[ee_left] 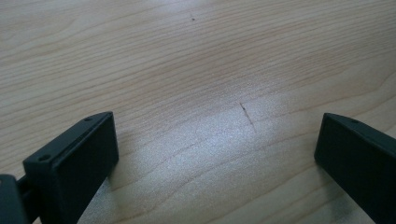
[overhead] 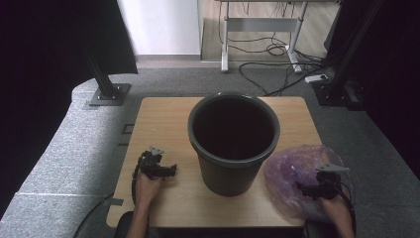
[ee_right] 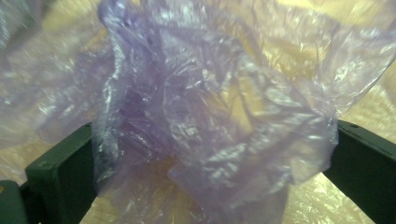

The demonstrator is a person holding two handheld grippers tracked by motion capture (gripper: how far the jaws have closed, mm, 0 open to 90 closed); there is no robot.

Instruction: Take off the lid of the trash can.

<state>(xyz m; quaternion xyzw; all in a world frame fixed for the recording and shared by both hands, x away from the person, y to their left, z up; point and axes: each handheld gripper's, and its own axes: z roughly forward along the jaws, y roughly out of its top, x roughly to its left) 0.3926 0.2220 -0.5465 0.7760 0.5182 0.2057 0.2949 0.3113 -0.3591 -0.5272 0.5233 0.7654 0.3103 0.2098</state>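
Right gripper (overhead: 303,189) — held in the person's right hand (overhead: 337,207) at the near right corner of the wooden table (overhead: 163,116) — points into a crumpled, translucent purple plastic bag (overhead: 292,166). In the right gripper view its jaws stand wide apart, with a bunched fold of the bag (ee_right: 210,121) between them; the film drapes over the inner face of the left jaw and reaches the right one, but nothing is pinched. The bag lies on the table's right near corner, just beside the base of a dark grey-green plastic bin (overhead: 233,144), which stands upright and open-mouthed at mid-table. Left gripper (overhead: 171,171), in the person's left hand (overhead: 147,186), rests low over the table on the bin's other side — jaws spread wide, with bare wood grain (ee_left: 205,93) between them.
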